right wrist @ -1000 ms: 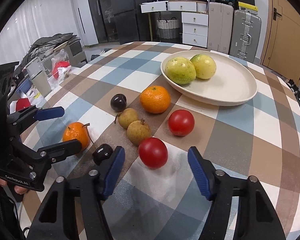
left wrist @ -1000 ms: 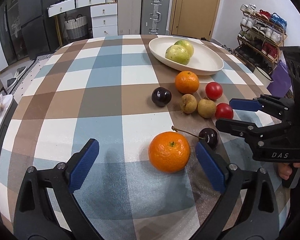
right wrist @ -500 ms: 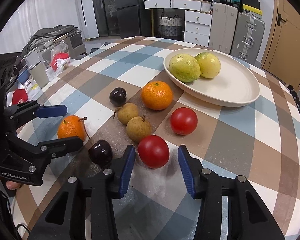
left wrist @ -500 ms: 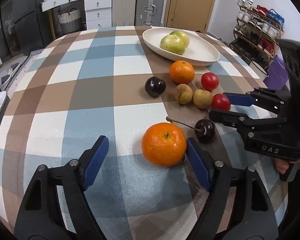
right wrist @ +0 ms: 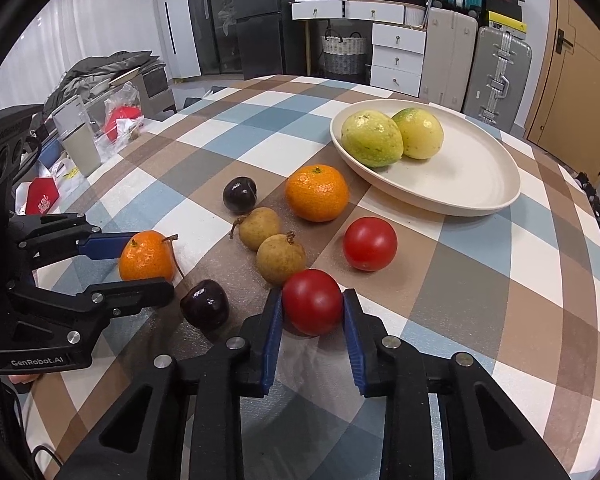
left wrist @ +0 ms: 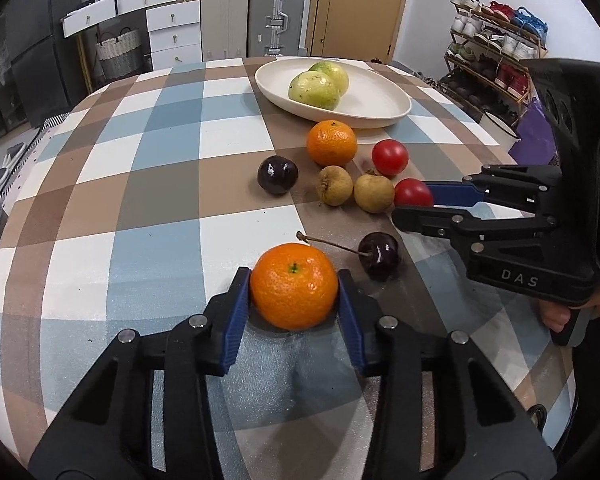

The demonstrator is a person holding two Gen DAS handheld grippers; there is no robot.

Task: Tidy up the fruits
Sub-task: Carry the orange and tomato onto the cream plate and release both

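On the checked tablecloth, a small orange point(left wrist: 294, 298) sits between the blue pads of my left gripper point(left wrist: 294, 280). Its jaws are closing and both pads touch the orange's sides. My right gripper point(right wrist: 312, 300) is shut on a red tomato point(right wrist: 312, 304) that rests on the cloth. Both grippers also show from the side: the left gripper point(right wrist: 144, 264) in the right wrist view, the right gripper point(left wrist: 414, 206) in the left wrist view. A cream plate point(right wrist: 480, 184) farther back holds two yellow-green fruits point(right wrist: 372, 144).
Loose on the cloth lie a second orange point(right wrist: 317, 193), a second tomato point(right wrist: 370, 243), two brown longans point(right wrist: 281, 258) and two dark cherries point(right wrist: 205, 309). Bags and boxes point(right wrist: 112, 120) crowd the table's left side. A shoe rack point(left wrist: 496, 56) stands beyond the right edge.
Both grippers' jaws have narrowed from wide apart until the pads touch their fruit: the left on the orange, the right on the tomato. The fruits have stayed on the cloth.
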